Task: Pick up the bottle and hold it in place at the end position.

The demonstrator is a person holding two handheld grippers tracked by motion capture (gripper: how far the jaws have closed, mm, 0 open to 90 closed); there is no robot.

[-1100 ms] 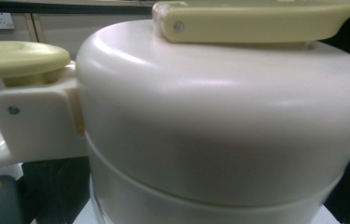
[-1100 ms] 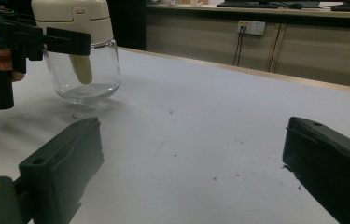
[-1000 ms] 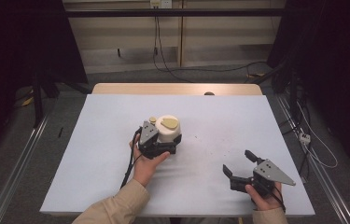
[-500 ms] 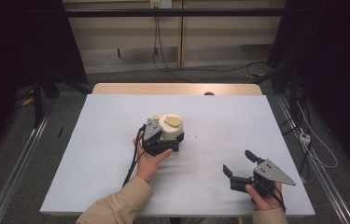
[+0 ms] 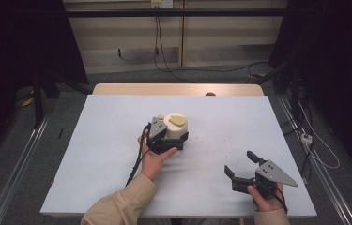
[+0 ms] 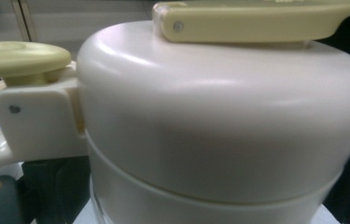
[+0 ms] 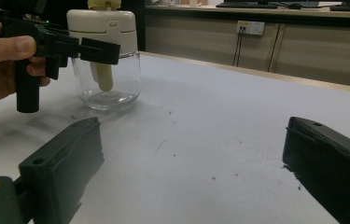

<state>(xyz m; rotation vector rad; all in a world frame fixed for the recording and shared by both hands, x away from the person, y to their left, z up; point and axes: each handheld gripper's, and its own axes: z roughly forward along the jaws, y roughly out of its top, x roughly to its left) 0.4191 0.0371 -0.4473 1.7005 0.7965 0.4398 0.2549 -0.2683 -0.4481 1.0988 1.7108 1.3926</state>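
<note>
A jar (image 5: pixel 177 123) with a cream lid, a yellow lever on top and a clear glass body (image 7: pixel 109 79) stands upright at the middle of the white table (image 5: pixel 103 140). My left gripper (image 5: pixel 176 135) holds it from the near-left, one jaw on each side just under the lid. In the left gripper view the lid (image 6: pixel 219 116) sits very close, with a black jaw at each bottom corner. My right gripper (image 5: pixel 239 161) rests near the table's front right, open wide and holding nothing. Its jaws point toward the jar across bare table (image 7: pixel 191 154).
The left gripper's black cable (image 5: pixel 136 164) trails back along the forearm. A strip of wooden tabletop (image 5: pixel 178 89) shows beyond the white sheet's far edge. Small dark specks (image 5: pixel 220 152) lie right of the jar. Metal rails run on the floor along both sides.
My left gripper and the jar have shifted slightly right and away from me together. The right gripper has stayed where it was.
</note>
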